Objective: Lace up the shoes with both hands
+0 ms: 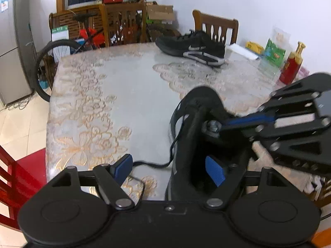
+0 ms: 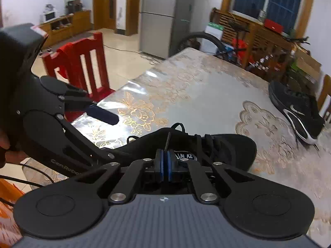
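A: Pinching the lace (image 2: 167, 139) as you are, your right gripper (image 2: 165, 163) has its pads shut on the tip, low centre of its frame, over the shoe (image 2: 227, 146) on the tabletop (image 2: 196, 95).

B: And your left gripper (image 1: 168, 169) stands wide open, one pad inside the shoe's collar.

A: Pull hard and that short tip may slip free.

B: Only your left view shows slack lace trailing at bottom centre; only the right shows the clamp itself.
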A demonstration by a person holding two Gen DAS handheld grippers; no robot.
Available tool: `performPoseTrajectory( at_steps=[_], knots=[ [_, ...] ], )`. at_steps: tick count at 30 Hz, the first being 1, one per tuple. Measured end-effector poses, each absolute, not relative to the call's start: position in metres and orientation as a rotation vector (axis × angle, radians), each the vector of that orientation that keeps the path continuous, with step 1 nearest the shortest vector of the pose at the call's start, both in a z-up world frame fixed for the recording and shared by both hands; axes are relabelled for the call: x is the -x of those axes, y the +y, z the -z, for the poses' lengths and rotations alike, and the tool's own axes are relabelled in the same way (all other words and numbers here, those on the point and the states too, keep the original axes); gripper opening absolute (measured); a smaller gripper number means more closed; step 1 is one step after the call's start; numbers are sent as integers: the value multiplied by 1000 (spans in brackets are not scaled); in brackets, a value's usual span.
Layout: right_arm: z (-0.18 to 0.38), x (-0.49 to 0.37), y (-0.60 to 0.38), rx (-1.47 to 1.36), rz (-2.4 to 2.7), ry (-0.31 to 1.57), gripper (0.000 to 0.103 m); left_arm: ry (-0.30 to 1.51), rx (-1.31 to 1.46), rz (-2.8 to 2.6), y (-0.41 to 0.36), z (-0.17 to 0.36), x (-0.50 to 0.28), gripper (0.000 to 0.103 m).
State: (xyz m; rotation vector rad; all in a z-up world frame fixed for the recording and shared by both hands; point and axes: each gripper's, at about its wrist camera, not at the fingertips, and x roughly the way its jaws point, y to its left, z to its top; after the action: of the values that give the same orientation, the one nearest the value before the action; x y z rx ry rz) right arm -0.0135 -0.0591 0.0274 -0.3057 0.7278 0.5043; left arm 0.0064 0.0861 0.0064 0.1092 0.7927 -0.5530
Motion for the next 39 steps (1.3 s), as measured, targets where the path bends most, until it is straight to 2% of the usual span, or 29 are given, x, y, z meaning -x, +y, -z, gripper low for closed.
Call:
performPoseTrajectory(
  at_steps=[3,5,7,8,10,17,21,26,30,39],
  knots=[
    [-26,10,-67,347,-539,695,5,729,-97,541,82,-14,-4,73],
    [-26,7,-72,384,-556,674,5,721,-93,546,79,-13,-8,67],
    [-26,-2,-80,378,-599,690,5,736,-85,554,77,-8,-13,46],
    [-26,-8,-85,362,-625,705,5,743,-72,552,77,-5,-16,39],
    [-27,-20,-92,306,-676,763,5,753,1,582,86,0,-18,33],
    [-22,-55,-116,46,-836,914,5,698,38,599,96,10,-8,34],
    [-13,-68,-127,-46,-923,983,5,658,40,548,93,19,1,40],
    [-14,-57,-135,-13,-1028,905,5,582,38,472,91,30,19,43],
    [-15,-47,-136,22,-1051,851,5,542,38,388,88,33,32,53],
    [-17,-66,-140,32,-1116,949,5,522,-20,261,67,28,41,55]
  ],
)
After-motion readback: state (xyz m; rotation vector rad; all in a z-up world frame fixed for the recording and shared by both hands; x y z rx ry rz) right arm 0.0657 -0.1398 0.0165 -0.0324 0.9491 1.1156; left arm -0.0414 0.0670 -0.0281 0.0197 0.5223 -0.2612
